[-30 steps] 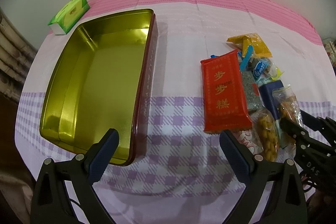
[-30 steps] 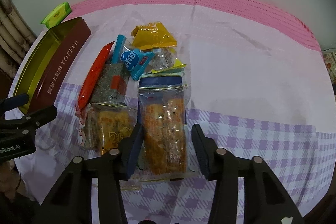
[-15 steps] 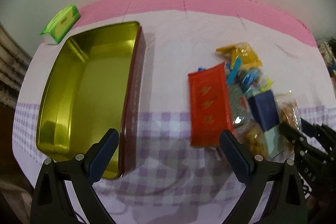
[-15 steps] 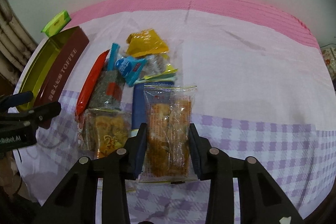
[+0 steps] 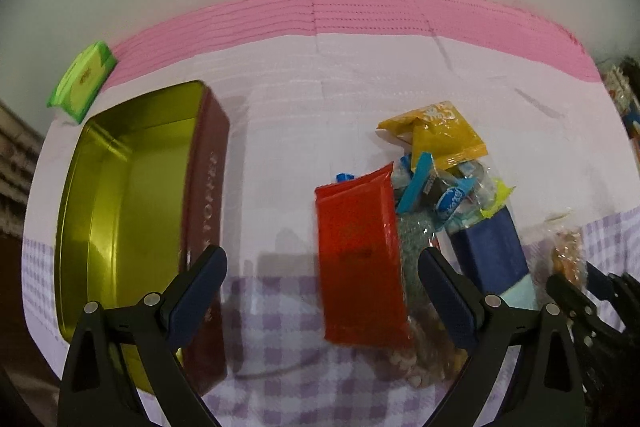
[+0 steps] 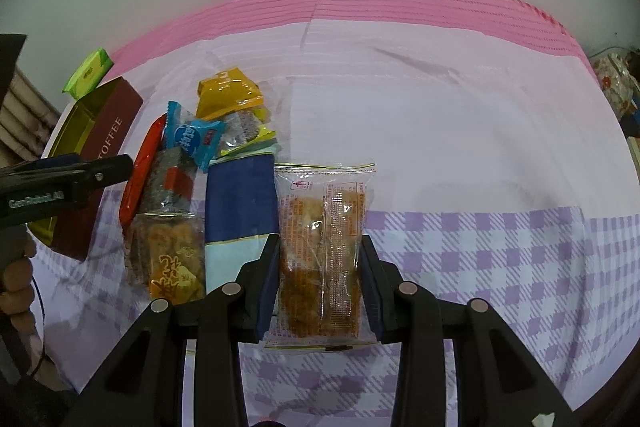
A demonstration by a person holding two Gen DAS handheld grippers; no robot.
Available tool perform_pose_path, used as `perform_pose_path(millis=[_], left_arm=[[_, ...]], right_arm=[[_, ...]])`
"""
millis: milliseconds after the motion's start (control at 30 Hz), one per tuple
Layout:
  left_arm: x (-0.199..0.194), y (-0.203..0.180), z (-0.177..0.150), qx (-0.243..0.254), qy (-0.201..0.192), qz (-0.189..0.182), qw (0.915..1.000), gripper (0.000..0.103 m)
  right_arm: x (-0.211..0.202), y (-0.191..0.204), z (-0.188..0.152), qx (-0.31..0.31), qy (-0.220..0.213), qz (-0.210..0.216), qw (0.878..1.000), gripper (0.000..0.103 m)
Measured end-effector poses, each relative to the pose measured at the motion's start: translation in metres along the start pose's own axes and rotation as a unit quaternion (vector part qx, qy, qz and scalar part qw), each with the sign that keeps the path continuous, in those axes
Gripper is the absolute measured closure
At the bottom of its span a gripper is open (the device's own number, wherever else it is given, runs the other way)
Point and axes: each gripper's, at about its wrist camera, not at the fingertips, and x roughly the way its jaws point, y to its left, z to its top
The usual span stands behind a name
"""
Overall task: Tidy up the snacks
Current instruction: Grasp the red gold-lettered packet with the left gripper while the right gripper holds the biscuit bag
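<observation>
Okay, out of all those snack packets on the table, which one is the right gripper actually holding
The clear packet of orange-brown crackers, clamped between the right gripper pads, apart from the pile.

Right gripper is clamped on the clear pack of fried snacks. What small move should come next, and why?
Probably lift the clear snack pack a little and start carrying it left toward the open tin. The right gripper is shut on the pack, which lies clear of the snack pile, and the tin looks empty. The left gripper is open and holds nothing.
</observation>
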Motion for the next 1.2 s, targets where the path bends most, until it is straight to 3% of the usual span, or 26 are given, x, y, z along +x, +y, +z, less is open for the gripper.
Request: perform_pose_path(millis=[167, 500, 667, 1200], left_arm=[[0.015, -0.005, 0.003, 0.006, 0.013, 0.016, 0.9998, 0.013], [0.017, 0.01, -0.003, -0.011, 0.008, 0.015, 0.9998, 0.013], [0.031, 0.015, -0.011, -0.011, 0.033, 0.025, 0.9991, 0.018], [0.041, 0.014, -0.014, -0.013, 0.031, 0.021, 0.9992, 0.022]], right_arm=[[0.0, -0.003, -0.001, 0.005, 0.001, 0.003, 1.0, 0.068], [0.003, -0.005, 0.0, 0.005, 0.008, 0.013, 1.0, 0.068], [0.004, -0.003, 0.0, 0.004, 0.009, 0.014, 1.0, 0.068], [0.017, 0.003, 0.007, -0.008, 0.014, -0.022, 1.0, 0.068]])
